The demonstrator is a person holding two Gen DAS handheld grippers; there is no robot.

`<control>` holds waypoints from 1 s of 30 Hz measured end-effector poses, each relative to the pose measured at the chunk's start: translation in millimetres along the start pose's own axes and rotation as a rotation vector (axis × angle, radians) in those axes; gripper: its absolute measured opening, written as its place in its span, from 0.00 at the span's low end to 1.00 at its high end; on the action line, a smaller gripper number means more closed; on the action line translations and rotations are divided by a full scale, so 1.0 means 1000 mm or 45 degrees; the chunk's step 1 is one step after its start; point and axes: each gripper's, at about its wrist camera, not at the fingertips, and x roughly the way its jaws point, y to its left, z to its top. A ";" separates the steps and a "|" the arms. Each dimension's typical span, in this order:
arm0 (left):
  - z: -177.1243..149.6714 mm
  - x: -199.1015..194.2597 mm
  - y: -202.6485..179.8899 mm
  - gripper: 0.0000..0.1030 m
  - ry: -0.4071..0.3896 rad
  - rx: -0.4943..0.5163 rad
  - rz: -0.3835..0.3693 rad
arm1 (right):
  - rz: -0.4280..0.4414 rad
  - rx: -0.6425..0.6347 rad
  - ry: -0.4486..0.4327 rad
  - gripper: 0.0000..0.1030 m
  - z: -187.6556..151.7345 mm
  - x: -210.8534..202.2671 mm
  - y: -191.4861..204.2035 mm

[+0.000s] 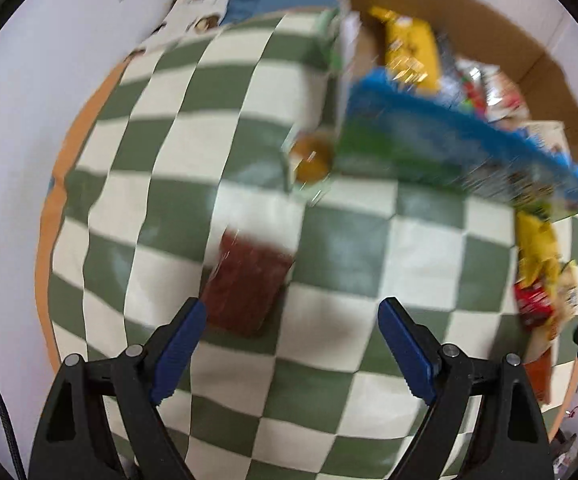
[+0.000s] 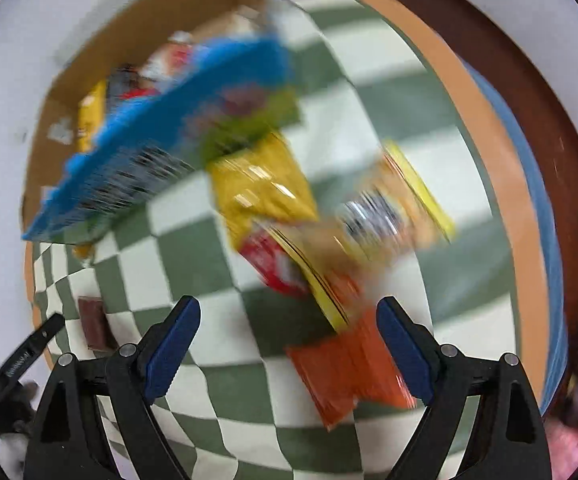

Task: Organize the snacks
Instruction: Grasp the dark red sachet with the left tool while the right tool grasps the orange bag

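Observation:
My left gripper (image 1: 291, 312) hangs open above a green-and-white checked cloth (image 1: 193, 128), its blue pads apart. A dark red-brown snack pack (image 1: 245, 284) lies just beyond the left fingertip. A cardboard box (image 1: 489, 28) at the upper right holds several snacks, with a blue-and-green bag (image 1: 441, 148) leaning at its front. My right gripper (image 2: 289, 312) is open too, over an orange packet (image 2: 349, 364). Past it lie a yellow bag (image 2: 265, 188), a red pack (image 2: 273, 264) and an orange-yellow bag (image 2: 401, 208). Both views are blurred.
A small round golden snack in clear wrap (image 1: 311, 158) sits left of the box. More yellow and red packs (image 1: 541, 276) lie at the cloth's right edge. An orange border (image 2: 481, 120) rims the cloth, with a dark wooden edge (image 2: 509, 72) beyond. A white wall stands on the left.

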 end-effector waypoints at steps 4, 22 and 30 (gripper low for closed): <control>-0.015 0.020 0.011 0.86 0.070 -0.031 0.009 | 0.037 0.245 0.092 0.89 -0.029 0.019 -0.033; 0.007 0.071 0.040 0.86 0.202 0.109 0.033 | -0.062 -0.417 0.303 0.63 -0.038 0.099 0.060; 0.017 0.112 0.023 0.55 0.293 0.205 -0.016 | -0.096 -0.466 0.236 0.81 -0.028 0.080 0.079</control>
